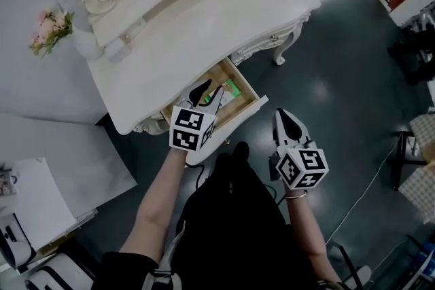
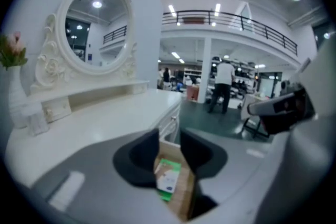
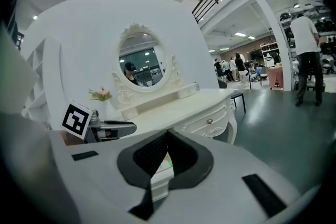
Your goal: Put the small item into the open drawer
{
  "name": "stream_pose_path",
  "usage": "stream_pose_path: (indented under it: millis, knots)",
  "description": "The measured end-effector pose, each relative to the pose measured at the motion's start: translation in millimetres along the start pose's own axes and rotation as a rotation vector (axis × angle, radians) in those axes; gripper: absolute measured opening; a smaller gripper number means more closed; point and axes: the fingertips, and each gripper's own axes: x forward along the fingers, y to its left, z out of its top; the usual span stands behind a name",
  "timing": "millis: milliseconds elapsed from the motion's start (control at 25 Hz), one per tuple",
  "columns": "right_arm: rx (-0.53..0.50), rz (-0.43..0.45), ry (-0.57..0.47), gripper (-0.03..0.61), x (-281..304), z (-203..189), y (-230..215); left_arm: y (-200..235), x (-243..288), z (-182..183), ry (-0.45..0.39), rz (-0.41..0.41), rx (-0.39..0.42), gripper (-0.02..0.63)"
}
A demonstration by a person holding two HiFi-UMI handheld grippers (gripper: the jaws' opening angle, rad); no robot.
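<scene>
**Two grippers at the drawer, packet lying inside**

One small green-and-white packet [image 1: 230, 89] lies flat inside the open wooden drawer [image 1: 253, 104]. The drawer is pulled out from the front of the white carved counter [image 1: 204, 30].

I have the left gripper [image 1: 209, 93] hanging over that drawer. In the left gripper view I see the packet down through the slot between its fingers. Those fingers stand a narrow gap apart, with nothing caught between them and the pads touching nothing.

The right gripper [image 1: 289, 120] sits just off the drawer's right front corner, over the dark glossy floor [image 1: 340, 78]. It points toward the counter. In the right gripper view its fingertips meet, and it holds nothing.

An oval mirror [image 2: 97, 29] in an ornate white frame stands at the back of the counter. A spray of pink flowers [image 1: 51, 27] sits off to the counter's left.
</scene>
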Motion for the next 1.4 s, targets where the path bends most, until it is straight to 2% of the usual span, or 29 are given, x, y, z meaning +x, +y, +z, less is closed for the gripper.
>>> stream_pose_path:
  millis: [280, 520, 1000, 1400]
  knots:
    - [-0.022, 0.035, -0.037, 0.005, -5.6, 9.8, 16.0, 5.0, -37.1, 22.9, -0.095, 0.061, -0.017, 0.072]
    - [-0.04, 0.043, -0.059, 0.005, -10.5, 18.0, 24.0, 13.5, -65.6, 29.8, -0.128, 0.108, -0.025, 0.032]
    - [-0.111, 0.057, -0.098, 0.003, -17.2, 31.1, 41.7, 18.7, -108.3, 45.2, -0.245, 0.149, -0.089, 0.018]
    - [-0.129, 0.062, -0.128, 0.005, -21.1, 37.5, 52.4, 23.6, -124.8, 48.5, -0.286, 0.165, -0.103, 0.017]
